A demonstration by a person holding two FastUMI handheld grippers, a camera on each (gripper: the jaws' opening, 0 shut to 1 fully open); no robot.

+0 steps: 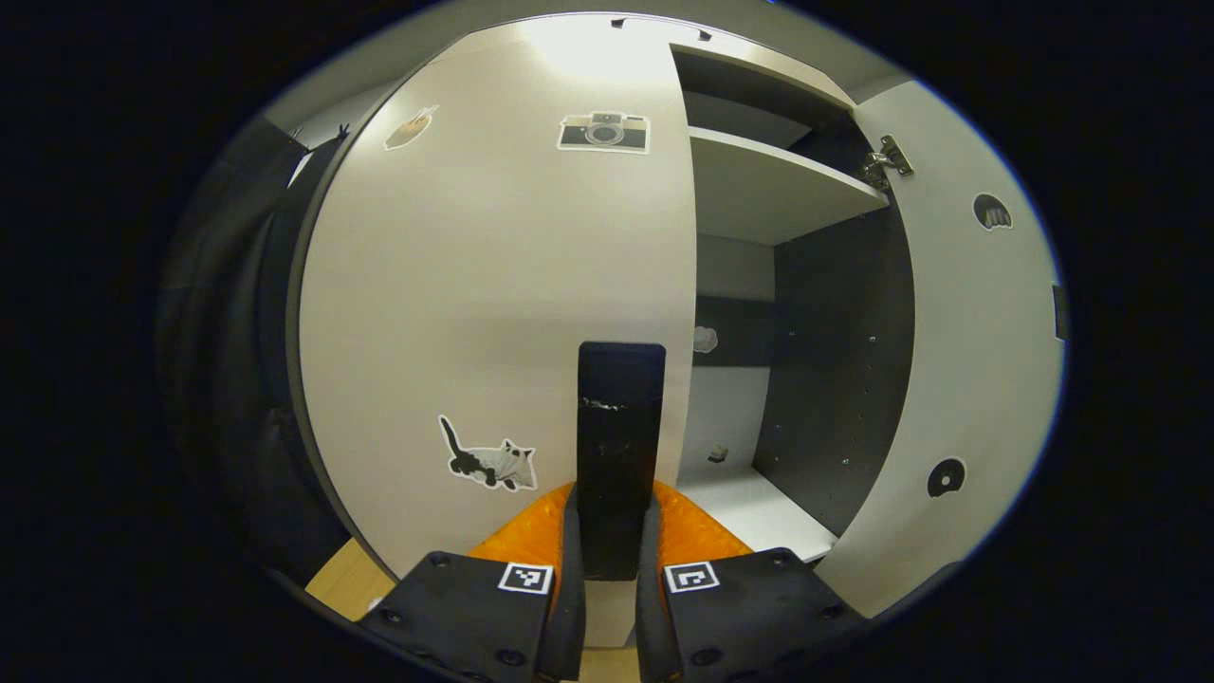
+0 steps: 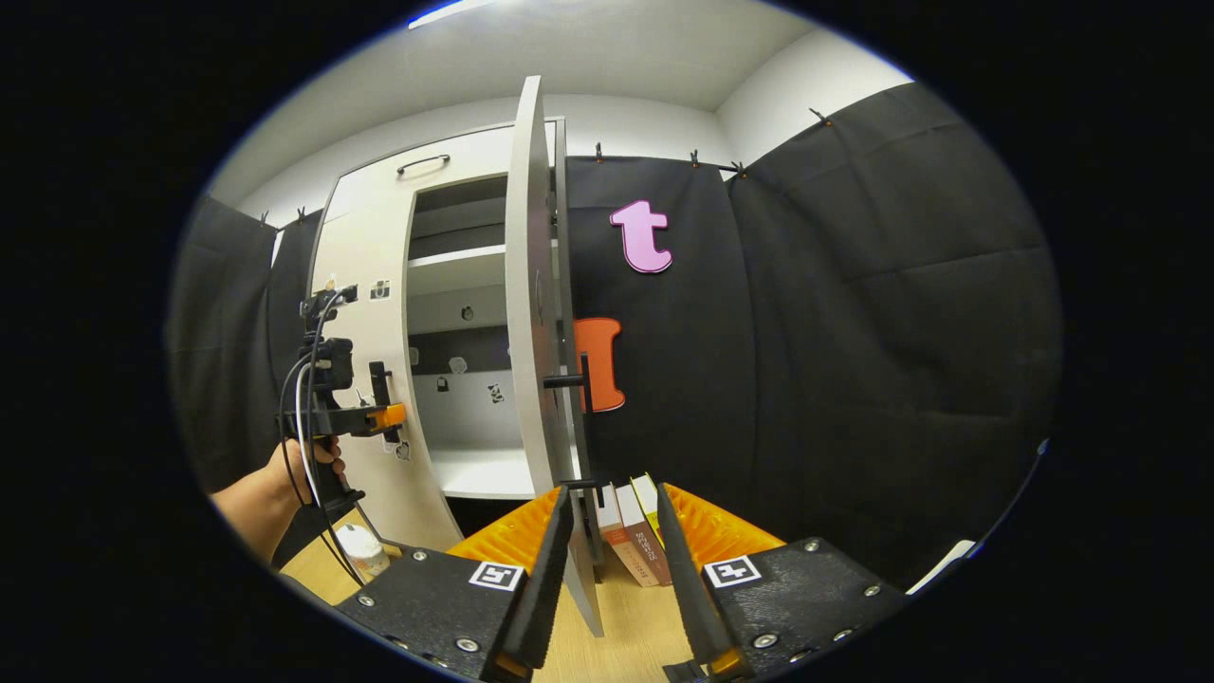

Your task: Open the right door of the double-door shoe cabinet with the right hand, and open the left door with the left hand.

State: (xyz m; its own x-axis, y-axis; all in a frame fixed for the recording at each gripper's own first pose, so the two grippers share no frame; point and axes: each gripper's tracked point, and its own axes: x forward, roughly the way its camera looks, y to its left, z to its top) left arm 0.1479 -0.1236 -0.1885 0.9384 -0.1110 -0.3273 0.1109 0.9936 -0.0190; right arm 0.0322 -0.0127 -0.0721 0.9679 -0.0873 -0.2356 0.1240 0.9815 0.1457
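Right door swung out, left door shut, my left fingers on its handle.

At nine o'clock in the right gripper view my left gripper (image 2: 387, 417) meets the white slab left door (image 2: 365, 379); in the left gripper view its fingers (image 1: 572, 569) sit narrow on the flat black bar handle (image 1: 620, 446). A pull off the hinge arc could slip them. At six o'clock my right gripper (image 2: 612, 579) straddles the white right door (image 2: 528, 313) edge, fingers wide; it could snag.
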